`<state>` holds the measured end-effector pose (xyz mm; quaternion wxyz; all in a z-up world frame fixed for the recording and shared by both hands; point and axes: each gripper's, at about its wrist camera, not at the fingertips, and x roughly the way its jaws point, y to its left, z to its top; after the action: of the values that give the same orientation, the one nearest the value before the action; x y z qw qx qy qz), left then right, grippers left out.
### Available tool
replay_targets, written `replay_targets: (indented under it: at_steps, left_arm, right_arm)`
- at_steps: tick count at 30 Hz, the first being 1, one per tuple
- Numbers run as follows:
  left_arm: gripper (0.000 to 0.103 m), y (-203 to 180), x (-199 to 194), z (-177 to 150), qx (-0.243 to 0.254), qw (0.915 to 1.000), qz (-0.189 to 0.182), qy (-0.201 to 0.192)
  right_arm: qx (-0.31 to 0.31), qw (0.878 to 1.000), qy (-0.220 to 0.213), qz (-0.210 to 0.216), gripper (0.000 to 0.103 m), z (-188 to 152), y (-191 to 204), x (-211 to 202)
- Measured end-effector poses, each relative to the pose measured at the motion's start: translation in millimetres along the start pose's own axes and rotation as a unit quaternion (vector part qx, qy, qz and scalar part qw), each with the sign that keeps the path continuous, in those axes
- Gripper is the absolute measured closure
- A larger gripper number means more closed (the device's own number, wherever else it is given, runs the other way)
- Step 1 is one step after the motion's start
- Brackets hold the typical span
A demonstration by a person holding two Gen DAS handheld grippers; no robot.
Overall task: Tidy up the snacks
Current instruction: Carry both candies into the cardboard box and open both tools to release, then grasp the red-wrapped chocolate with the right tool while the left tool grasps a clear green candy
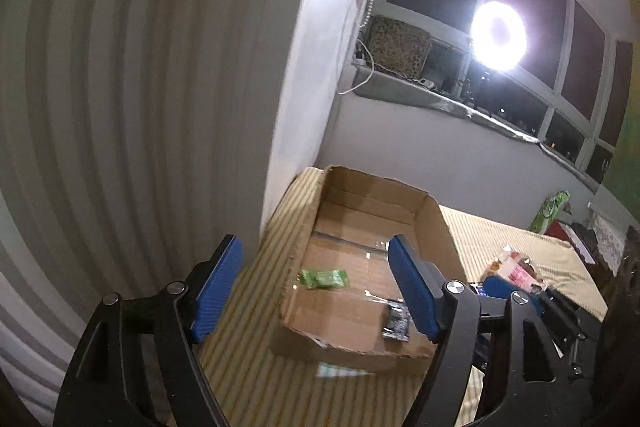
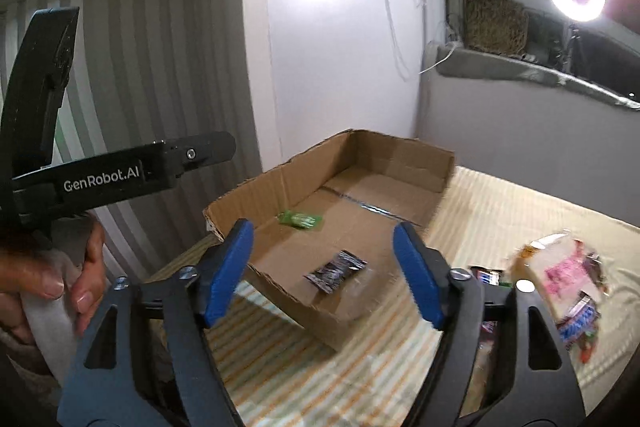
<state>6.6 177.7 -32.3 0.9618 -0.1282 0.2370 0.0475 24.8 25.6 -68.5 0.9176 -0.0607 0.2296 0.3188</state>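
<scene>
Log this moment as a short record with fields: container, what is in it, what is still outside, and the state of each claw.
container: open brown cardboard box on the striped cloth surface
inside: green snack packet and black snack packet, lying apart on the box floor
outside: pile of mixed snack packets, right of the box
left claw: open, nothing between its pads
right claw: open, nothing gripped

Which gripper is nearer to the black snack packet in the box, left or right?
Probably right. The right gripper frames the black packet between open fingers; the left gripper frames the green packet instead.
</scene>
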Motion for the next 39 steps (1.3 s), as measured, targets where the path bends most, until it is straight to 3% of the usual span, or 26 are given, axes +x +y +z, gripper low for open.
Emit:
replay_targets:
  at_steps: [6,10,14,18,22,30,39]
  left_arm:
    - [0.024,-39.9,-8.4,-11.0,0.035,0.9993,-0.016,0.003]
    - [0.023,-80.2,-6.7,-22.9,0.071,0.9966,-0.040,0.016]
    - [0.023,-130.1,-2.3,-40.4,0.118,0.9893,-0.080,0.033]
    - [0.023,-165.7,-3.3,-58.3,0.160,0.9800,-0.110,0.045]
    - [0.023,-175.3,-4.5,-67.1,0.179,0.9751,-0.119,0.055]
    - [0.023,-171.5,-0.8,-87.8,0.179,0.9734,-0.113,0.087]
    - [0.023,-162.3,18.7,-124.8,0.198,0.9655,-0.114,0.125]
  right_arm:
    - [0.031,0.998,-0.012,-0.052,0.015,-23.3,-38.3,-47.0]
    - [0.064,0.991,-0.015,-0.115,0.011,-48.6,-80.8,-90.8]
    - [0.099,0.978,-0.008,-0.182,0.009,-79.2,-122.5,-134.2]
    - [0.112,0.972,-0.003,-0.208,0.008,-93.4,-138.5,-159.1]
    - [0.113,0.973,-0.009,-0.203,0.005,-92.7,-140.6,-163.7]
    - [0.097,0.977,0.024,-0.187,0.005,-102.9,-130.3,-144.7]
    - [0.103,0.987,0.055,-0.106,0.005,-110.0,-125.9,-97.6]
